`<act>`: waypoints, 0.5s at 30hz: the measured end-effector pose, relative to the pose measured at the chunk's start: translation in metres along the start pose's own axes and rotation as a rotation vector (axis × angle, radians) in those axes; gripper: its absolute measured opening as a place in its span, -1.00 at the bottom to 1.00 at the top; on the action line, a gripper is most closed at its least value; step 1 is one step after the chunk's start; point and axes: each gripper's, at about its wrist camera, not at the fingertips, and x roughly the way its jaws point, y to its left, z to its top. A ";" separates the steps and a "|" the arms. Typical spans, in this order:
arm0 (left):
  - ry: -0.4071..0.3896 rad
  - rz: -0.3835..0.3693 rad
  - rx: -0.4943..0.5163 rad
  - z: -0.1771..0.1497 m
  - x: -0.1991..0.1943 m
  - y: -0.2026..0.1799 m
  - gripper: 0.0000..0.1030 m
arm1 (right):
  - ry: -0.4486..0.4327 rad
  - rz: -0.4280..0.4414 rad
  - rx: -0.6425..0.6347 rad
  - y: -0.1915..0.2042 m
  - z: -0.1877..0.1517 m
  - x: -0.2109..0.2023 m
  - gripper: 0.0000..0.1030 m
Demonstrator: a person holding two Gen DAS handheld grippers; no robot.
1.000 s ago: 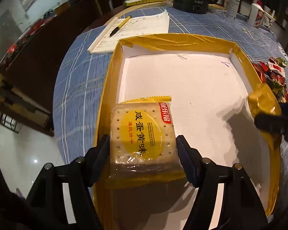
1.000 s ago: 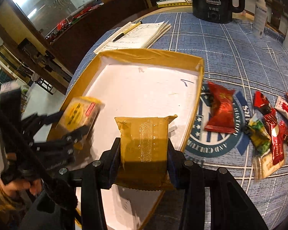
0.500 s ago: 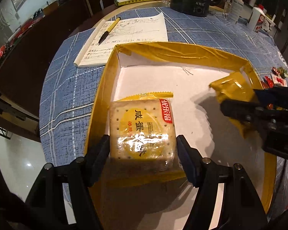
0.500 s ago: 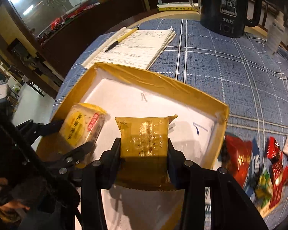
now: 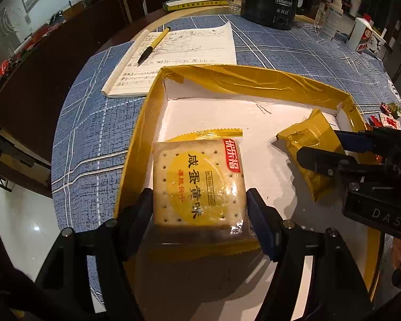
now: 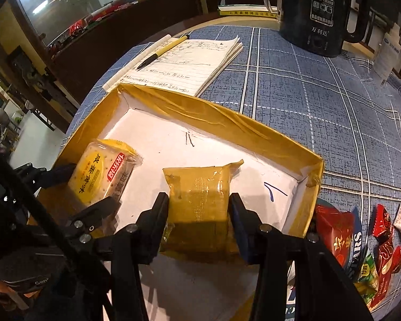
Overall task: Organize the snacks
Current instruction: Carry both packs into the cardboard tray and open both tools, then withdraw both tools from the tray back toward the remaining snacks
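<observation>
Holding a square clear-film cracker packet with a round yellow label and red corner tab [image 5: 199, 184], the left gripper [image 5: 197, 208] has its black jaws pinching the packet's two sides over the near left part of the shallow rectangular tray with glossy yellow taped walls and a flat white floor [image 5: 243, 80]. The right gripper [image 6: 199, 214], its jaws just having opened slightly, flanks a crinkled opaque gold foil snack pack with serrated end seams [image 6: 200, 200] above the tray's right half; pads lie at the pack's sides, contact uncertain. Tray sits on a blue woven-look tablecloth with white grid lines [image 6: 294, 85]. Beside the tray's right wall: a loose cluster of red, white and green glossy wrapped sweets [image 6: 385, 238]. Behind it: a lined paper notepad [image 5: 179, 56] carrying a yellow-barrelled pen [image 5: 152, 46], and a dark cylindrical kettle [image 6: 318, 13].
</observation>
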 end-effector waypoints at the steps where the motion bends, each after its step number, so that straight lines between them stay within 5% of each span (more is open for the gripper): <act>1: -0.001 0.004 0.002 0.000 0.000 0.000 0.39 | 0.000 -0.001 0.000 0.000 0.000 0.000 -0.09; 15: -0.029 0.058 -0.038 -0.013 -0.020 -0.011 0.60 | -0.096 0.030 0.039 -0.006 -0.012 -0.053 0.27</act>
